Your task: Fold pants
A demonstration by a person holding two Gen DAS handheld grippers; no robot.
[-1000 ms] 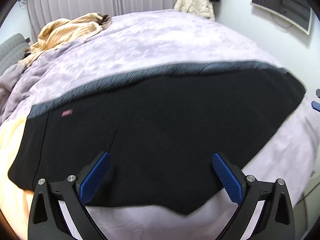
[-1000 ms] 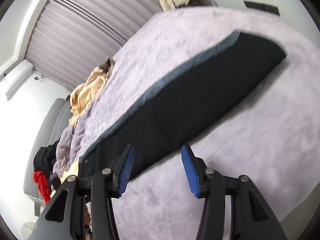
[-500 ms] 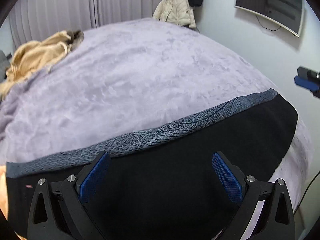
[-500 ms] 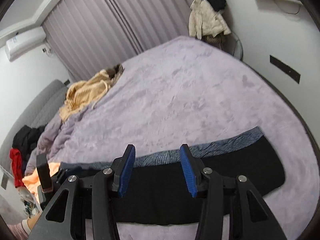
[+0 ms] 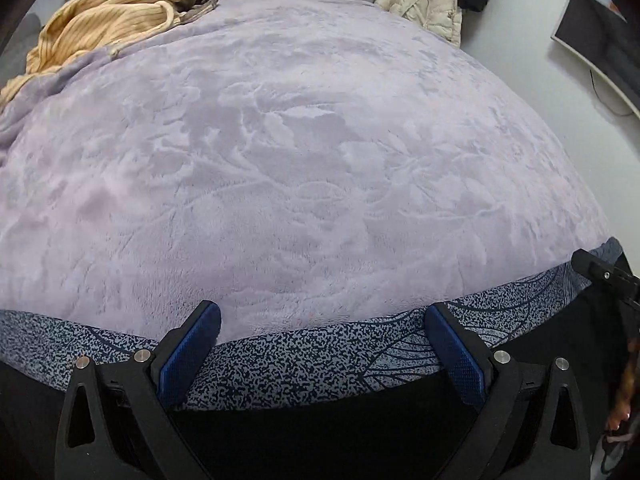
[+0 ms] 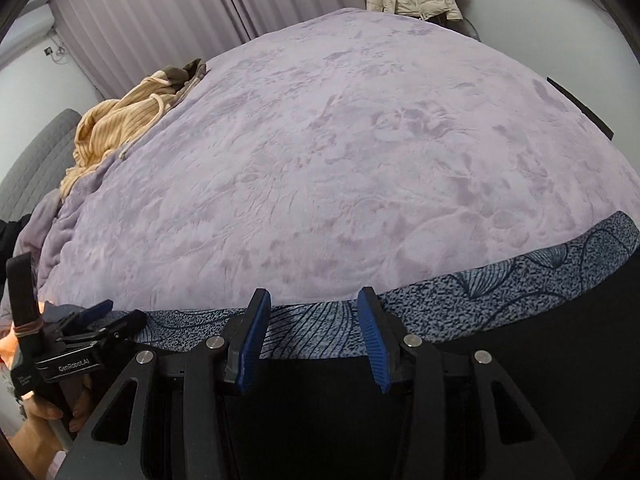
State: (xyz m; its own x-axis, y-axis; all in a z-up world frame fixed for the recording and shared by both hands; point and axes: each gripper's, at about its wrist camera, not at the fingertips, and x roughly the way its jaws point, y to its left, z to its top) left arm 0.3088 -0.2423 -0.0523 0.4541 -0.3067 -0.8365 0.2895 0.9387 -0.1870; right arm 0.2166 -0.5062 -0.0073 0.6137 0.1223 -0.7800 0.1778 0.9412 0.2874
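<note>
Black pants (image 5: 320,436) with a blue-grey patterned side stripe (image 5: 304,356) lie flat along the near side of a lilac blanket (image 5: 300,160). My left gripper (image 5: 320,314) stands wide open just over the stripe's far edge, with nothing pinched. In the right wrist view the same pants (image 6: 520,380) and stripe (image 6: 500,292) run across the bottom. My right gripper (image 6: 314,296) hovers over the stripe, its jaws about half apart and closing, the pads not pressing on cloth. The left gripper's body (image 6: 100,320) shows at the left edge, held by a hand (image 6: 44,412).
A beige ribbed garment (image 5: 100,20) lies bunched at the bed's far left. A cream jacket (image 5: 432,4) hangs beyond the far edge, and a screen (image 5: 600,48) is on the right wall. A grey sofa (image 6: 36,160) stands left of the bed.
Both grippers moved forward across the pants to their far striped edge and sank a little. The pants now fill only the bottom of each view. The right jaws narrowed slightly.
</note>
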